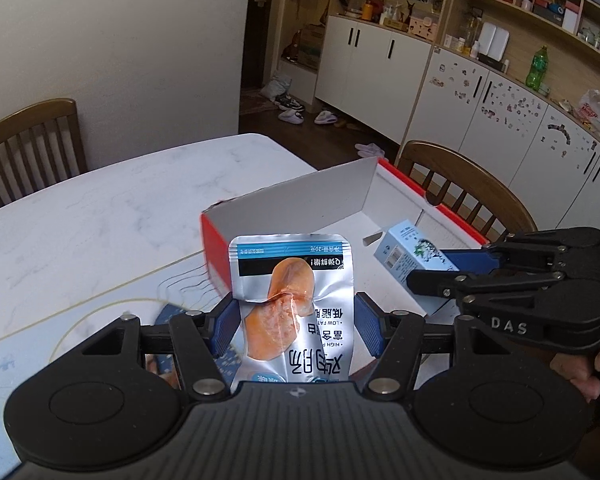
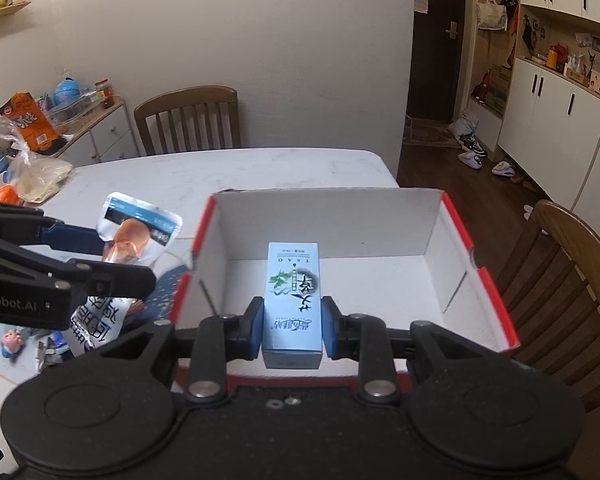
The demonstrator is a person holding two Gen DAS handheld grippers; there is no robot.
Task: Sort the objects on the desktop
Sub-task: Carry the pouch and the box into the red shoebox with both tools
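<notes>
A home dining room: marble-look table (image 2: 260, 168), wooden chairs (image 2: 188, 120), cluttered shelves (image 1: 540, 8), shoes (image 1: 292, 114) by the door (image 1: 260, 28).

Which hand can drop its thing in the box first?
Probably the right. The right gripper already holds its carton over the inside of the box, while the left gripper holds the pouch outside the box's wall.

The silver snack pouch's (image 1: 290, 312) lower end is hidden behind the left gripper's body, and small figures (image 2: 12, 342) at the table edge are too blurred to identify.
</notes>
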